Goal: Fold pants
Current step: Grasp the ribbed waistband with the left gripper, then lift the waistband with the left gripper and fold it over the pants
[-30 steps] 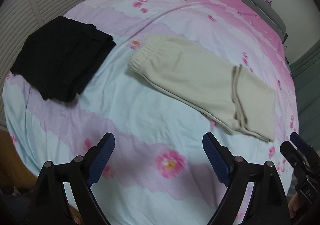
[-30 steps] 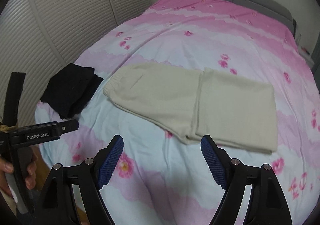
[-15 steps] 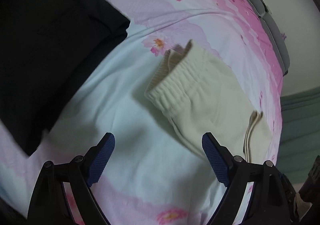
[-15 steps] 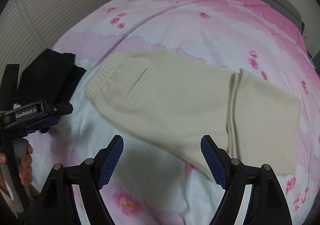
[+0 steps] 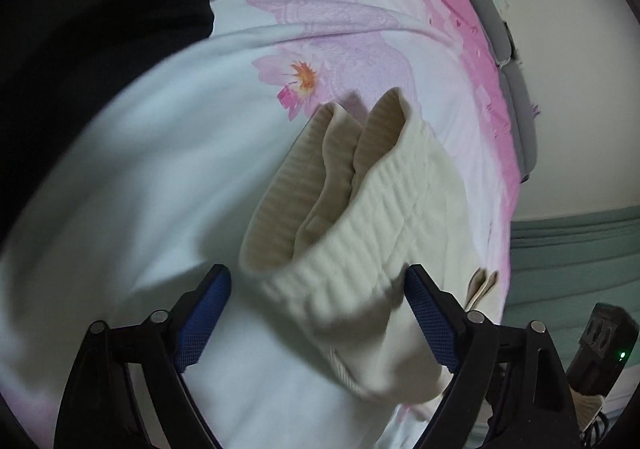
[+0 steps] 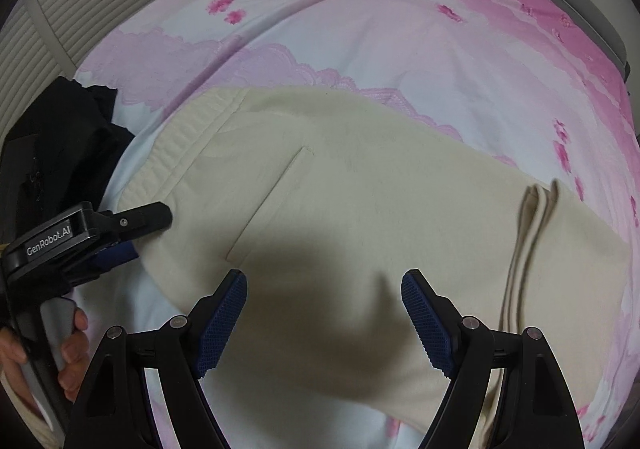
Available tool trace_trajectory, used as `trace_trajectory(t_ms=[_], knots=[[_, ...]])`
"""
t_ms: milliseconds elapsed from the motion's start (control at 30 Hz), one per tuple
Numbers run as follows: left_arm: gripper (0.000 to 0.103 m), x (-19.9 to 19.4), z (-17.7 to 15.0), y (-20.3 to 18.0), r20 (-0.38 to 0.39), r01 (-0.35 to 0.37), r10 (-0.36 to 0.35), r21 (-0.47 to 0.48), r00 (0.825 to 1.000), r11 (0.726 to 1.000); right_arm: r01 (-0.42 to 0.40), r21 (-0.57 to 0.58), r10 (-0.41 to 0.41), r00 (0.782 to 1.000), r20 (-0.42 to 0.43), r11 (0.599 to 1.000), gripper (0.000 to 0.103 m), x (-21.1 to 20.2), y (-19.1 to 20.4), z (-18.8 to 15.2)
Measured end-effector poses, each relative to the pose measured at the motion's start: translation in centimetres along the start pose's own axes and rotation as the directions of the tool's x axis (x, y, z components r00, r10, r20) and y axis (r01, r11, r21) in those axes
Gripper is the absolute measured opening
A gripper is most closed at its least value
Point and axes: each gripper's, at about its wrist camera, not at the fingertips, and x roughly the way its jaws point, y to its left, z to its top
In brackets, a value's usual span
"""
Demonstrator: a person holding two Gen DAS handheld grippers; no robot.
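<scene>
Pants [image 6: 360, 185] lie on the bed [image 6: 400, 29], their elastic waistband corner between the left gripper [image 5: 318, 313]'s wide, just-narrowing jaws, unpinched, long axis running away rightward under the right gripper [image 6: 324, 319], also wide and empty, above mid-leg.

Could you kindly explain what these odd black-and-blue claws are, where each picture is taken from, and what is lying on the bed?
Gladly. No robot here: a person holds a hand-held two-finger gripper in each hand, each with a wide-angle camera looking along its fingers. One picture comes from the left gripper, the other from the right gripper; the right view also shows the left tool and the hand holding it. On the pink-and-white flowered bedsheet lie cream fleece pants, already partly folded, beside a black folded garment. The left jaws, which have just been closing a little, straddle the ribbed waistband without pinching it. Both grippers are open; nothing is held.
</scene>
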Motion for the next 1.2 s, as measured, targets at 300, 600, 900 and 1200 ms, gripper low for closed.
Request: trace_trajectory(t_ms=[300, 600, 900, 1200], knots=[[0.07, 2.7, 1.6, -0.4, 0.036, 0.087, -0.083, -0.13, 0.996, 0.988, 0.031, 0.004, -0.031, 0.999, -0.013, 1.0, 0.08, 0.8, -0.7, 0.6], [0.029, -0.8, 0.5, -7.6, 0.09, -0.125, 0.115, 0.122, 0.989, 0.985, 0.062, 0.074, -0.063, 0.998, 0.011, 0.995, 0.08, -1.2, -3.0, 0.6], [0.028, -4.7, -3.4, -21.1, 0.253, -0.343, 0.252, 0.437, 0.934, 0.831, 0.068, 0.159, -0.086, 0.99, 0.11, 0.985, 0.08, -10.2, -8.3, -2.2], [0.027, -6.4, -10.5, -34.6, 0.327, -0.38, 0.219, 0.592, 0.919, 0.711, 0.066, 0.301, -0.137, 0.965, 0.222, 0.951, 0.08, -20.3, -18.4, -10.2]])
